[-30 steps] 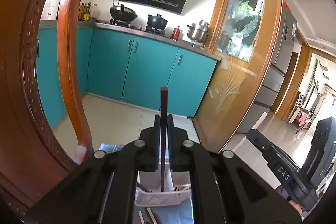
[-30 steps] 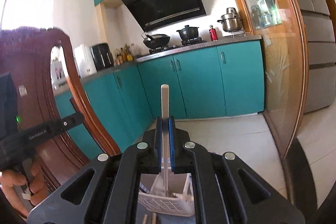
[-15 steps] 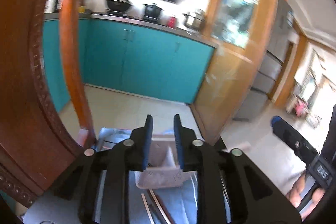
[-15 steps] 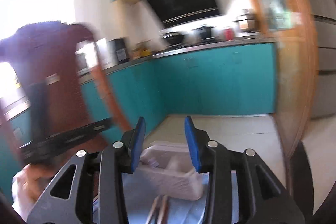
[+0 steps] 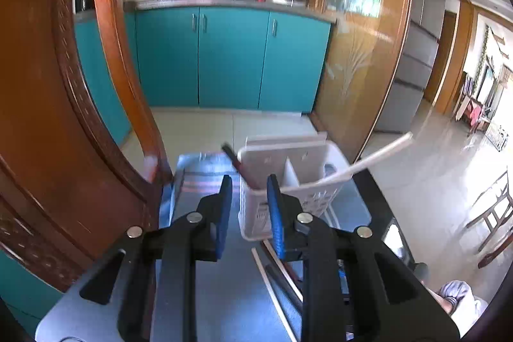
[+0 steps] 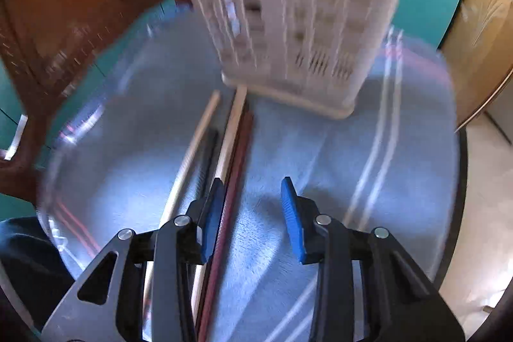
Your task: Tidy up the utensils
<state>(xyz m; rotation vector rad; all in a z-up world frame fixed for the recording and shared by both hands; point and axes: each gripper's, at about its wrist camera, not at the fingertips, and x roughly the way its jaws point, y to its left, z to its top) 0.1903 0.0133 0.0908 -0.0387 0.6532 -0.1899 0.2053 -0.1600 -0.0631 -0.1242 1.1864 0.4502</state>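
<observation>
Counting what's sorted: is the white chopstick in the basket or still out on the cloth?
In. The white chopstick leans out over the rim of the white basket, its lower end inside the right compartment.

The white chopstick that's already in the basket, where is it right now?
In the left wrist view, the white chopstick stands in the right compartment of the white basket, leaning out over its right rim.

White slotted utensil basket, blue towel with pale and seemingly reddish stripes, teal cabinets, blue gripper pads
</observation>
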